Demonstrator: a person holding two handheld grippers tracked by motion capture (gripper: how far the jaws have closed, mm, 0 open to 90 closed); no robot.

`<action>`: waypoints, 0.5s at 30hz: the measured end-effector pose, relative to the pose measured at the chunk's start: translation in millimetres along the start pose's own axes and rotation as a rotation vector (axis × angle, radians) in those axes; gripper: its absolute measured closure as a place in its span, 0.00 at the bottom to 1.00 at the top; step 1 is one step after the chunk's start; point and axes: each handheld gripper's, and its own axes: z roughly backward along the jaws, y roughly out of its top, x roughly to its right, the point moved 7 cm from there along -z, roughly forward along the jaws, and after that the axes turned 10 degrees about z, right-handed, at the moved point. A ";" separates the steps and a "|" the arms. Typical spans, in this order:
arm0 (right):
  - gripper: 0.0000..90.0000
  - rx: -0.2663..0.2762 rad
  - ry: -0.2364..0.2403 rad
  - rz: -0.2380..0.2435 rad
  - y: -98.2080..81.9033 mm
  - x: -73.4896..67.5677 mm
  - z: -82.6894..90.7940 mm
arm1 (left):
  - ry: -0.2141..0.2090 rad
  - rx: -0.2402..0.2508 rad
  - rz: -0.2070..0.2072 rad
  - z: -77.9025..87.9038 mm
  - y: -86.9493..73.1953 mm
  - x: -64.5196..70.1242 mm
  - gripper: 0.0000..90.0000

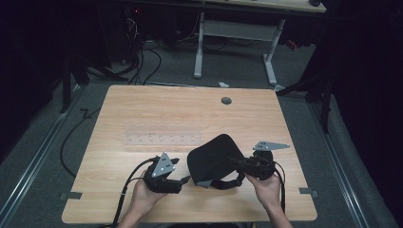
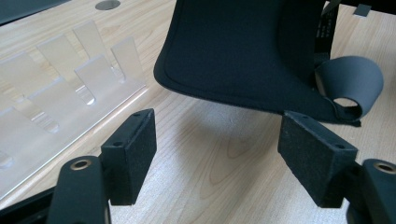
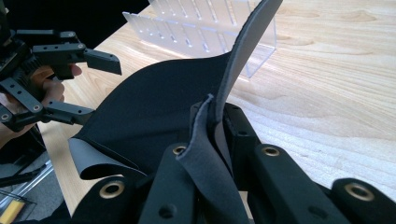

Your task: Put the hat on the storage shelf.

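Black neoprene sleeve [image 1: 212, 159] hangs pinched in the right gripper [image 3: 212, 128], jaws clamped on its edge, while the left gripper [image 2: 217, 154] gapes wide and empty just below its loose rim; that thin pinch could slip, dropping it onto the desk [image 1: 142, 109].
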 end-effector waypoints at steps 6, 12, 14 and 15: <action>0.93 -0.013 0.015 0.000 2.5 -2.0 -1.0 | -0.003 0.002 -0.024 -2.9 -2.9 2.9 0.31; 0.93 -0.049 0.021 0.013 5.4 -6.5 -7.6 | 0.003 -0.005 -0.050 -6.3 -5.2 5.5 0.31; 0.93 -0.069 0.023 0.020 7.5 -9.0 -11.1 | 0.005 -0.010 -0.067 -6.9 -5.4 6.4 0.31; 0.93 -0.071 0.025 0.021 8.1 -9.3 -12.2 | 0.005 -0.004 -0.068 -7.5 -5.1 7.0 0.31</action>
